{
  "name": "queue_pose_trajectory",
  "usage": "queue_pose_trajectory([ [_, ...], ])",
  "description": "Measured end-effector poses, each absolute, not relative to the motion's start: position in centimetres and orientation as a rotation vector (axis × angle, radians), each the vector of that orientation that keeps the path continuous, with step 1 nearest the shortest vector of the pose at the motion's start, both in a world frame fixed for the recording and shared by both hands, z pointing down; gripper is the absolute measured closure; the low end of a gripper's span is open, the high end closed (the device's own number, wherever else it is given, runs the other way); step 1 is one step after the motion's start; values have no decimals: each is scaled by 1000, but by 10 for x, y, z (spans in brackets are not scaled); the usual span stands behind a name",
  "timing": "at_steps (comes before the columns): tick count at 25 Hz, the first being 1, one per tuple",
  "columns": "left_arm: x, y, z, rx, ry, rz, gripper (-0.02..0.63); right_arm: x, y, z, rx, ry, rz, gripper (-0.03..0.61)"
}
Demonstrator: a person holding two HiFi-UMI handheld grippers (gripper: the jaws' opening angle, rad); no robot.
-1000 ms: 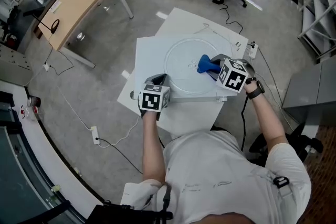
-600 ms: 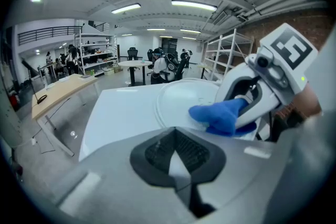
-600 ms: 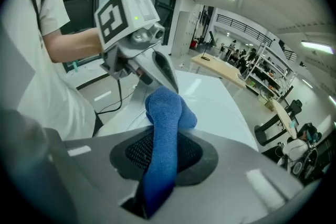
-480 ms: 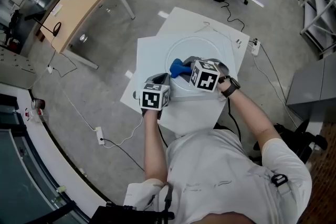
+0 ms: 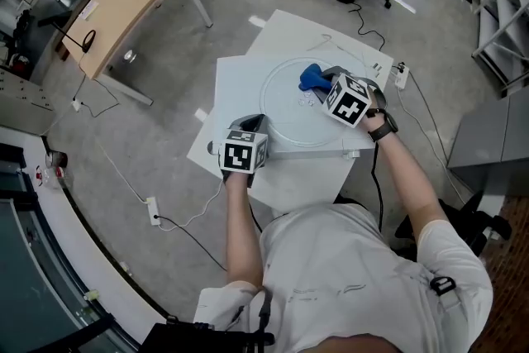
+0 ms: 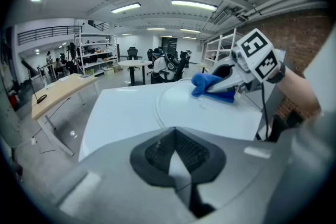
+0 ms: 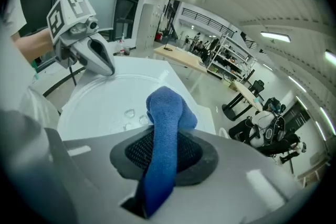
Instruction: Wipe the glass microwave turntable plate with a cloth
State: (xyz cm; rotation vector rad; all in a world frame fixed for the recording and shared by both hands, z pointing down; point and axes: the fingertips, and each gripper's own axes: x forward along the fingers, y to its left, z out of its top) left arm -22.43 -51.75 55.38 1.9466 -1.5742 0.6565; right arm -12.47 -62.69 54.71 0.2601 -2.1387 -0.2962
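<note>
Two grippers are at the white bench (image 5: 235,83). The right gripper (image 5: 324,79) has its jaws clamped on a blue cloth (image 5: 311,78), whose bunched end touches the far part of the glass turntable plate (image 5: 285,118) lying flat on the bench. A few water drops (image 7: 128,113) sit just beside the cloth. The left gripper (image 5: 250,126) is by the plate's near rim, its jaws drawn nearly together with only a white sliver between.

left half of plate (image 5: 281,107) bare for you, desk (image 5: 235,87) beside it open, your right hand-held gripper (image 5: 324,81) with cloth (image 5: 312,77) blocks far-right part, left hand-held gripper (image 5: 252,125) at near-left rim
</note>
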Motion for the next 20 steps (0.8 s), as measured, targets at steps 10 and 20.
queue_pose_trajectory([
  [10, -229, -519, 558, 1950, -1601, 670, 612, -104, -540, 552, -23, -2061, -304, 503],
  [20, -218, -516, 549, 1963, -1562, 665, 612, -175, -543, 553, -32, -2167, -321, 499],
])
